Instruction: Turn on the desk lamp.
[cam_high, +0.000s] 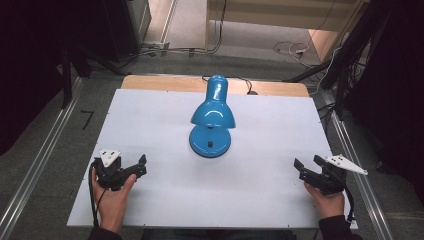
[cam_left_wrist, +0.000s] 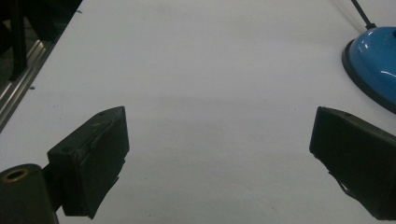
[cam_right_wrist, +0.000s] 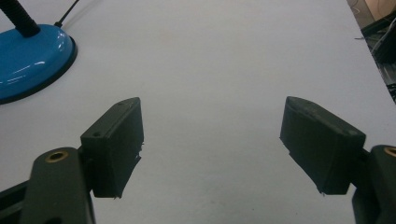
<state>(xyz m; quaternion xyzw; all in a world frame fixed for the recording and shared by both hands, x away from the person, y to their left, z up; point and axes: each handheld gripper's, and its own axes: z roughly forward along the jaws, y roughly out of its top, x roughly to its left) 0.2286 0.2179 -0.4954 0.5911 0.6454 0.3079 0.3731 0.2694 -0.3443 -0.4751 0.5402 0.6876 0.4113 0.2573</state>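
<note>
With both my left gripper (cam_high: 136, 166) and right gripper (cam_high: 306, 166) gaping empty, the top-heavy blue lamp (cam_high: 212, 117) could tip, probably, if nudged on the tabletop (cam_high: 150, 125).

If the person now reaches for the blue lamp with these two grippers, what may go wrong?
1. The glossy blue metal desk lamp has a heavy-looking shade held over a small round base; a push on the shade may tip it.
2. Its thin black cable runs off the far edge of the white table board; lifting or sliding the lamp may pull it tight.
3. The left gripper and right gripper have open jaws, which may slip on the smooth surface.
</note>
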